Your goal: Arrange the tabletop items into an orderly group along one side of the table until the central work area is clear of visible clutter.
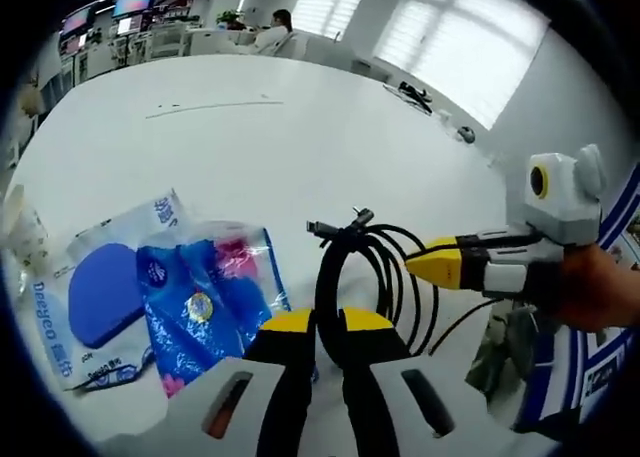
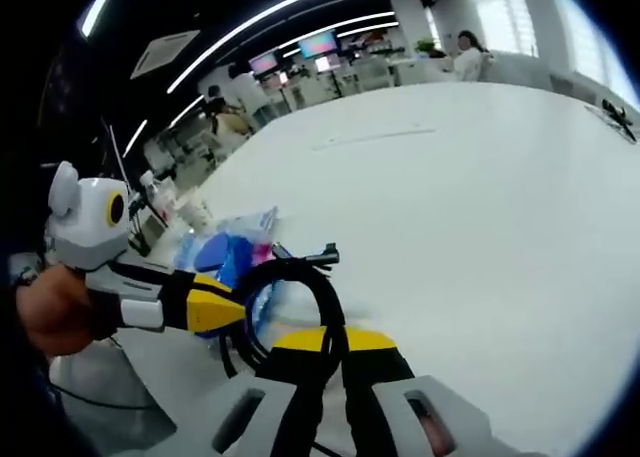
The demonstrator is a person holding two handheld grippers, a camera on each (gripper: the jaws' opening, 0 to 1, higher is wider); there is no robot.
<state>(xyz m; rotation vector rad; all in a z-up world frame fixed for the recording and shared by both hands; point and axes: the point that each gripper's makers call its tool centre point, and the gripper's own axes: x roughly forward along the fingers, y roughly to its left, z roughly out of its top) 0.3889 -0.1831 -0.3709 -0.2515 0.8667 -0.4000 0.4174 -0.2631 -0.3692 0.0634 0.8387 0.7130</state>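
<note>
**Both grippers at a coiled black cable on the white worktop**

In the left gripper view, the left gripper point(image 1: 328, 322) has its yellow-tipped jaws drawn together on a loop of the black cable point(image 1: 375, 267), which runs up between them and arches over the worktop point(image 1: 250, 147). The cable's plug ends stick out at the top of the coil. The right gripper point(image 1: 440, 262) comes in from the right, held in a hand point(image 1: 600, 287), its yellow tips pointing into the coil; whether they pinch the cable here I cannot tell.

Just left of the cable lie two flat plastic packets: a blue and pink packet point(image 1: 205, 302) partly overlapping a clear packet with a blue oval pad point(image 1: 100, 297) inside.

In the right gripper view, the right gripper point(image 2: 332, 342) is closed on the cable point(image 2: 290, 277), the black loop passing between its jaws. The left gripper point(image 2: 225, 312) reaches in from the left, held by a hand point(image 2: 55, 312), touching the same coil. The blue packets point(image 2: 225, 252) lie just behind it. The rest of the worktop point(image 2: 480, 197) stretches away white.
</note>
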